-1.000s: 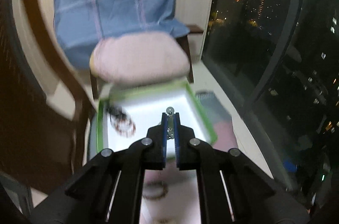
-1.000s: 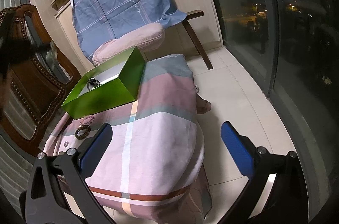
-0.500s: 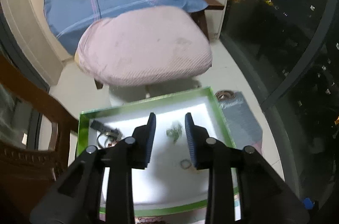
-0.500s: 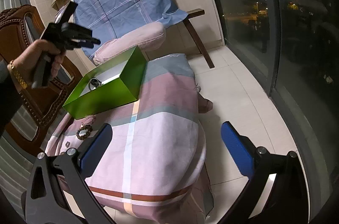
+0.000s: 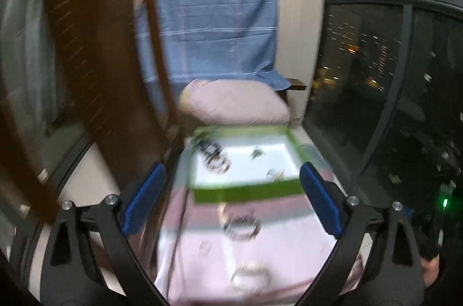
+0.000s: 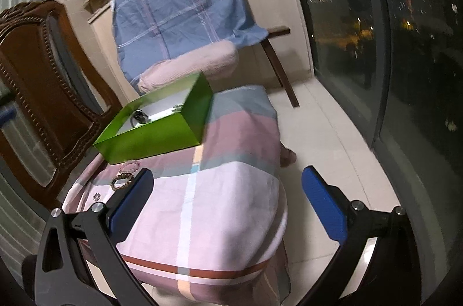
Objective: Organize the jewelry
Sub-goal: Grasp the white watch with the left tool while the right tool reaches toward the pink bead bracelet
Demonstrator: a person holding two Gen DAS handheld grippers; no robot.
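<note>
A green box [image 5: 246, 193] with a white inside stands at the far end of the cloth-covered table [image 5: 289, 248] and holds several jewelry pieces [image 5: 215, 158]. It also shows in the right wrist view [image 6: 156, 136]. A dark bead bracelet [image 5: 241, 228] and a pale one [image 5: 251, 278] lie on the cloth in front of it; beaded bracelets [image 6: 123, 180] show in the right wrist view too. My left gripper [image 5: 231, 199] is wide open and empty, held above the cloth before the box. My right gripper [image 6: 227, 204] is wide open and empty over the table's near right part.
A carved wooden chair [image 6: 37, 80] stands left of the table. A pink cushioned chair [image 5: 234, 105] draped with a blue plaid cloth [image 5: 214, 31] is behind the box. Dark windows [image 6: 390, 31] and tiled floor [image 6: 327, 138] are to the right.
My left gripper has let a small piece go into the box, opened wide and pulled back and down from over the box. The right gripper has stayed open and barely moved.
</note>
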